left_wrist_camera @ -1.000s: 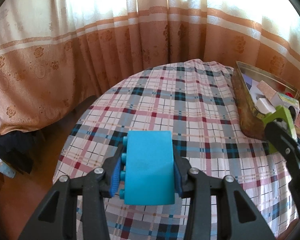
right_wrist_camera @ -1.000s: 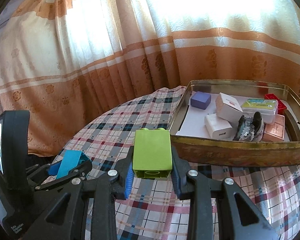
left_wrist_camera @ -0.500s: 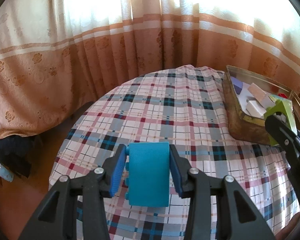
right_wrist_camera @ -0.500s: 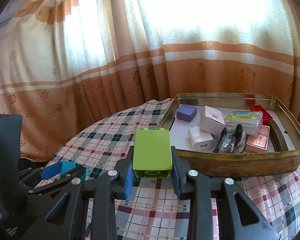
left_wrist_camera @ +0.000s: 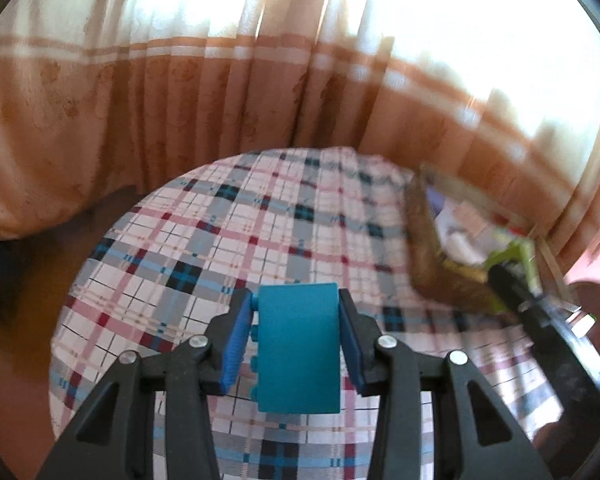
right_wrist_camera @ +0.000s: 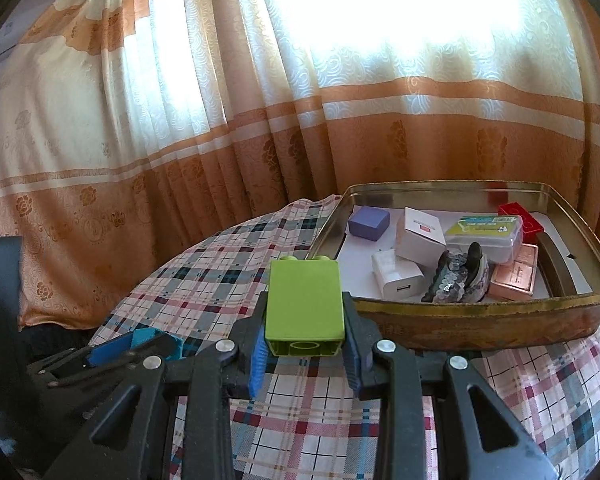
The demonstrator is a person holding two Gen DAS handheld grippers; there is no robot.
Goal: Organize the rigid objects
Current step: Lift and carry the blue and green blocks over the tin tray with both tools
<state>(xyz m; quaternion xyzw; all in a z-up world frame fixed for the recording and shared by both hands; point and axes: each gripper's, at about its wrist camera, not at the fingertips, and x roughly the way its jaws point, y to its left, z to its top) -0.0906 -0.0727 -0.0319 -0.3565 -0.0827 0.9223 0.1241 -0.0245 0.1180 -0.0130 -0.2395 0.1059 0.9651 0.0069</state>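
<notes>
- The left gripper (left_wrist_camera: pixel 296 346) is clamped on a blue toy brick (left_wrist_camera: pixel 298 346); its 2 blue-padded fingers (left_wrist_camera: pixel 236 344) press the brick's sides, and the studs point toward the left pad.
- That brick hangs above the plaid tablecloth (left_wrist_camera: pixel 228 240) of a round table, not touching the cloth.
- The right gripper (right_wrist_camera: pixel 304 320) is clamped on a green toy brick (right_wrist_camera: pixel 304 304), pads against its 2 sides, 2 studs pointing away from the camera and the hollow underside facing it.
- The green brick is held above the cloth, just in front of the near wall of a gold metal tin (right_wrist_camera: pixel 480 324), outside it.
- The tin stands on the table's right side, before a cream and orange curtain (right_wrist_camera: pixel 180 120).
- Inside the tin lie a purple block (right_wrist_camera: pixel 369 222), a white box (right_wrist_camera: pixel 419 234), a white charger (right_wrist_camera: pixel 398 280), a clear case with a green label (right_wrist_camera: pixel 484 232), a red brick (right_wrist_camera: pixel 520 216), a pink soap-like bar (right_wrist_camera: pixel 516 276) and a sequinned clip (right_wrist_camera: pixel 458 278).
- The charger sits just in front of the white box; the clip lies between the charger and the pink bar.
- In the left wrist view the tin and the right gripper are blurred at the right edge.
- In the right wrist view the left gripper with its blue brick shows low at the left, well apart from the tin.
</notes>
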